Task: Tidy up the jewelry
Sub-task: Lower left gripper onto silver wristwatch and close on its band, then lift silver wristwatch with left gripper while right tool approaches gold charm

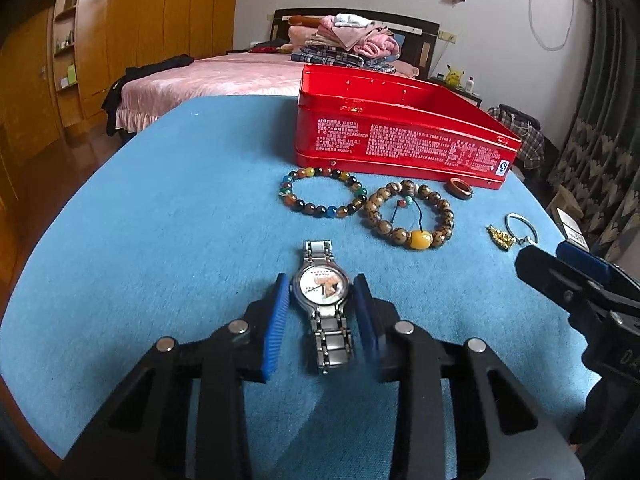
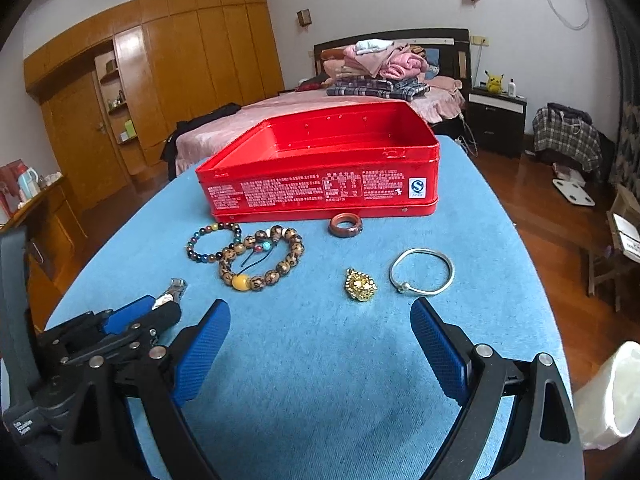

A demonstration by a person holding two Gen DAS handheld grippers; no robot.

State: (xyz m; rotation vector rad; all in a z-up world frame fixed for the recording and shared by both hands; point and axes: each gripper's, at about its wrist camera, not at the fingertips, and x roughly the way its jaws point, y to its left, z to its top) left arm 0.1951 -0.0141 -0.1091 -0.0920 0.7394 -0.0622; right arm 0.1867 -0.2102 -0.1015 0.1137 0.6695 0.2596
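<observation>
My left claw (image 1: 321,292) straddles the watch (image 1: 325,300) near the bench's (image 1: 160,220) front edge, fingers close beside the case but, as far as I can tell, not yet pinching it. Beyond lie the agate bracelet (image 1: 322,192), then the wood bracelet (image 1: 410,212), then the ring (image 1: 459,189) against the tin (image 1: 400,140), which stands toward the back edge. My right claw (image 2: 320,320) hangs spread wide and empty, short of the charm (image 2: 361,285) and bangle (image 2: 422,271).

I judge the risk to be the watch's slick metal: a grip on the round case could slip or twist, letting the band swing and snag the tin's wall.

The left view shows the dial and both pads; the right view shows only a bit of the band, but reveals the tin's empty inside.
</observation>
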